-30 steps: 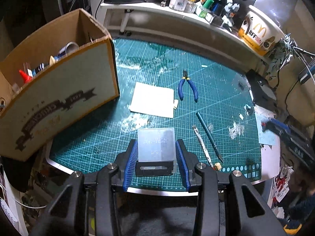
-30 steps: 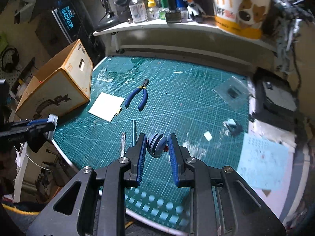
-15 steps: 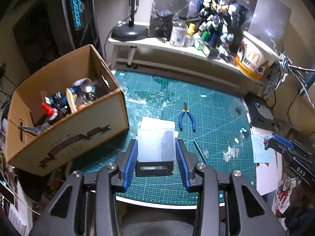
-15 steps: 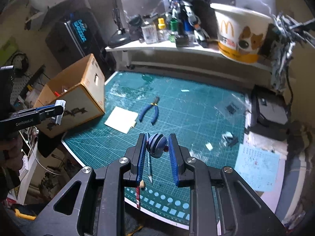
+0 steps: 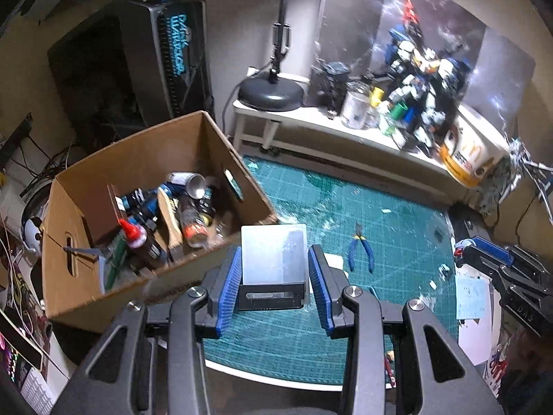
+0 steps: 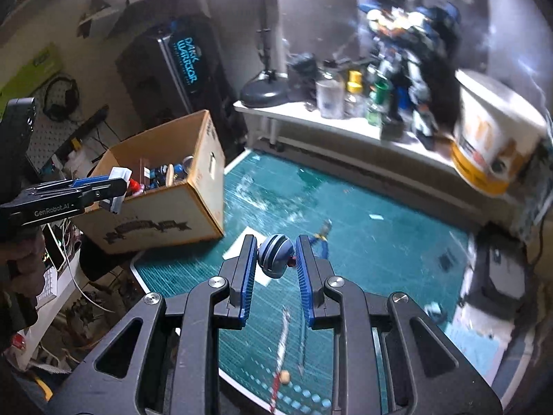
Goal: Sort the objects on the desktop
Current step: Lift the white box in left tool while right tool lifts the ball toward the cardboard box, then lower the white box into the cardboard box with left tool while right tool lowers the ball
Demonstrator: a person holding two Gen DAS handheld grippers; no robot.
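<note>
Left gripper (image 5: 273, 269) clamps a translucent case (image 5: 273, 259) just beside the cardboard box (image 5: 86, 242); right gripper (image 6: 275, 259) pinches a blue ball (image 6: 275, 255) above the mat beside that box. Judged best: carry each fully over the box rim before letting go.

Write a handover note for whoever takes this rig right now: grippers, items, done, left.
Left gripper: shut on the clear plastic case, raised near the cardboard box.
Right gripper: shut on the blue striped ball, above the cutting mat.
Done: the box already holds bottles and tools.
Left: drop both items in the box, then collect the blue pliers and the thin tools at the mat's near edge.
</note>
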